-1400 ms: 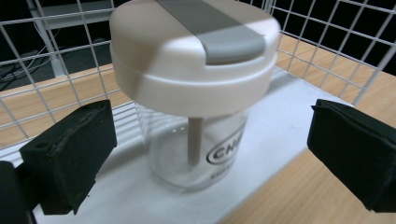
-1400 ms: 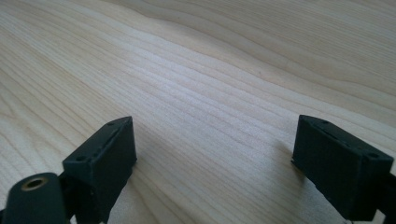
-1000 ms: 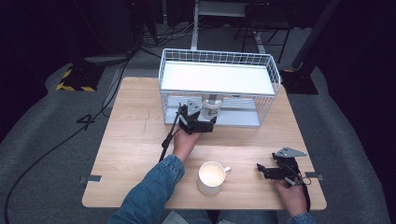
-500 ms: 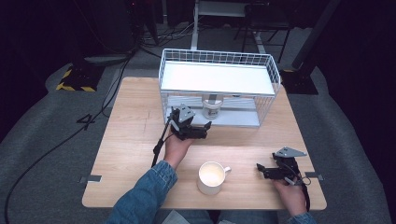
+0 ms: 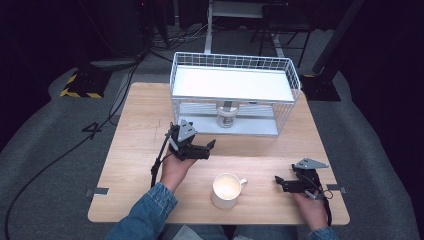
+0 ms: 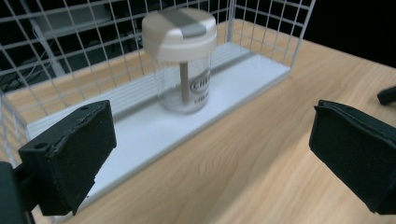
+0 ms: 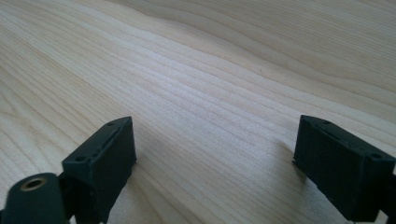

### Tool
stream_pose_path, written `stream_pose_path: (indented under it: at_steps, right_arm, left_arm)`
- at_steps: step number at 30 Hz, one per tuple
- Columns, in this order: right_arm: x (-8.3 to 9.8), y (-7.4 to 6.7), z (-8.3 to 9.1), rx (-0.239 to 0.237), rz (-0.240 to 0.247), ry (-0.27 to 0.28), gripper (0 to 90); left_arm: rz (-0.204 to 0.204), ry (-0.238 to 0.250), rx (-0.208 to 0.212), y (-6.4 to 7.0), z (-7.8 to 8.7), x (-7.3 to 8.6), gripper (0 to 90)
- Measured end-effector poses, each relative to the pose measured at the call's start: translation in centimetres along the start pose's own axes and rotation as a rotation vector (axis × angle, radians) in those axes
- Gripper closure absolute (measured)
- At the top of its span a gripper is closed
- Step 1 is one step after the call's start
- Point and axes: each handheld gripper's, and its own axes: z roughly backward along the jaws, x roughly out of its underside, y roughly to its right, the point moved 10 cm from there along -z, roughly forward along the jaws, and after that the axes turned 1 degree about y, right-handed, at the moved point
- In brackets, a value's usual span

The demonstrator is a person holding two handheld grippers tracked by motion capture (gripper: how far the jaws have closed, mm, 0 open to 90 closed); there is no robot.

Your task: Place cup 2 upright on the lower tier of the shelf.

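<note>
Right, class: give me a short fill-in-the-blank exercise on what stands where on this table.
1. The clear jar with the white lid stands on the ____ shelf of the wire rack.
2. The white mug stands on the ____ table.
3. The left claw has its jaws ____, with nothing between them.
4. The mug's handle points towards the ____ claw.

Missing words: lower; wooden; open; right

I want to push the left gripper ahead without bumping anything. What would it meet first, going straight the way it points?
Likely the clear jar with the white lid, standing on the lower shelf of the wire rack. The left gripper has open jaws with only bare table before the shelf's front edge; depth is hard to judge.
</note>
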Motion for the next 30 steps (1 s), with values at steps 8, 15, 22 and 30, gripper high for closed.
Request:
stream_pose_path:
  at_steps: [8,15,22,30]
  right_arm:
    - [-0.2,-0.8,0.1,-0.038,0.007,-0.009,16.1]
    - [-1.3,-1.6,0.9,-0.084,0.003,0.030,16.1]
    - [-2.2,-2.3,1.8,-0.118,0.017,0.059,16.1]
    - [-3.2,-4.1,3.1,-0.164,0.032,0.085,16.0]
  left_arm:
    - [0.026,-0.019,-0.029,-0.8,3.6,2.9,1.2]
    - [0.028,-0.092,-0.036,-1.6,5.8,4.9,1.3]
    - [0.049,-0.123,-0.072,-2.7,7.5,7.1,1.3]
    - [0.038,-0.174,-0.128,-3.9,8.5,9.7,1.5]
